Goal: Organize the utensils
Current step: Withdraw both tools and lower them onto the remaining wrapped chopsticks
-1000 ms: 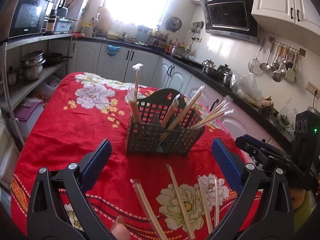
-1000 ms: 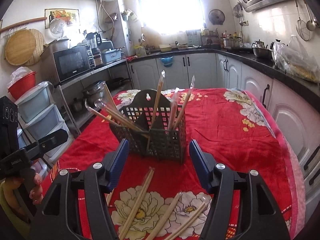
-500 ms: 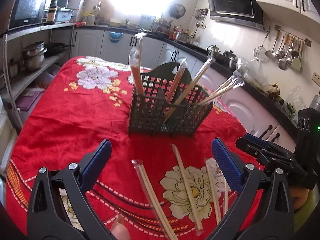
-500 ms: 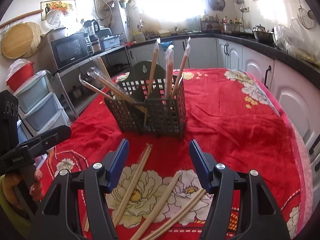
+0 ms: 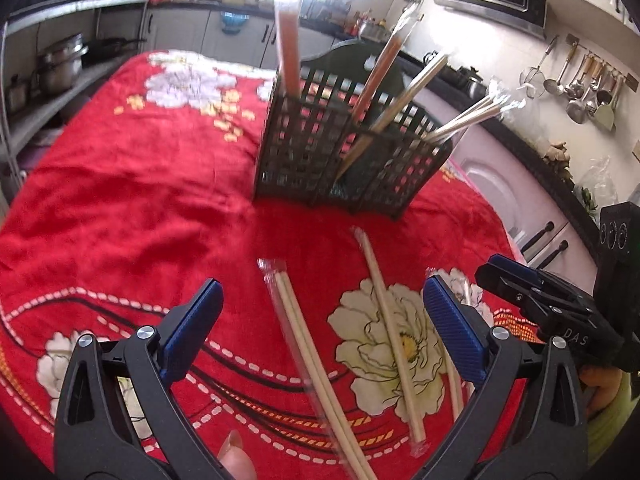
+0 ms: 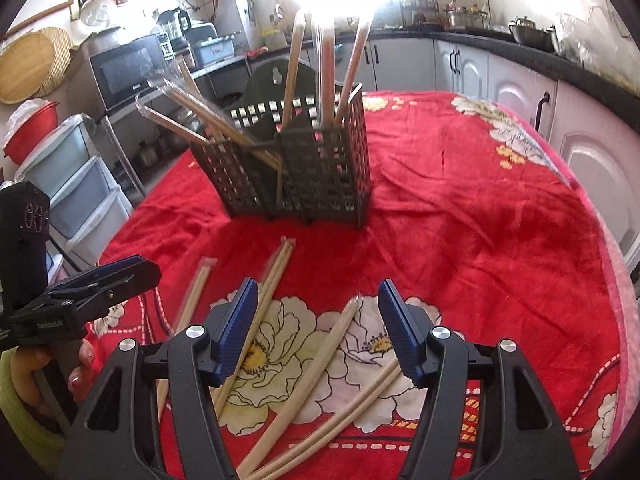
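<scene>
A dark mesh utensil basket (image 5: 344,152) stands on the red flowered cloth (image 5: 120,200) and holds several wrapped chopstick pairs; it also shows in the right wrist view (image 6: 304,172). More wrapped chopsticks lie flat in front of it: one pair (image 5: 304,344) and another (image 5: 392,336) between my left gripper's fingers, several (image 6: 312,376) under my right gripper. My left gripper (image 5: 320,328) is open and empty above the loose chopsticks. My right gripper (image 6: 316,328) is open and empty above them too. Each gripper appears in the other's view, the right one (image 5: 536,300) and the left one (image 6: 92,288).
The table's right edge (image 6: 616,280) drops toward white cabinets (image 6: 592,152). Shelves with pots (image 5: 56,68) stand left of the table. Plastic drawers (image 6: 76,184) and a microwave (image 6: 124,68) stand on the far side in the right wrist view.
Both grippers have moved down and forward toward the cloth, so the basket and loose chopsticks look larger and nearer. Both stay open.
</scene>
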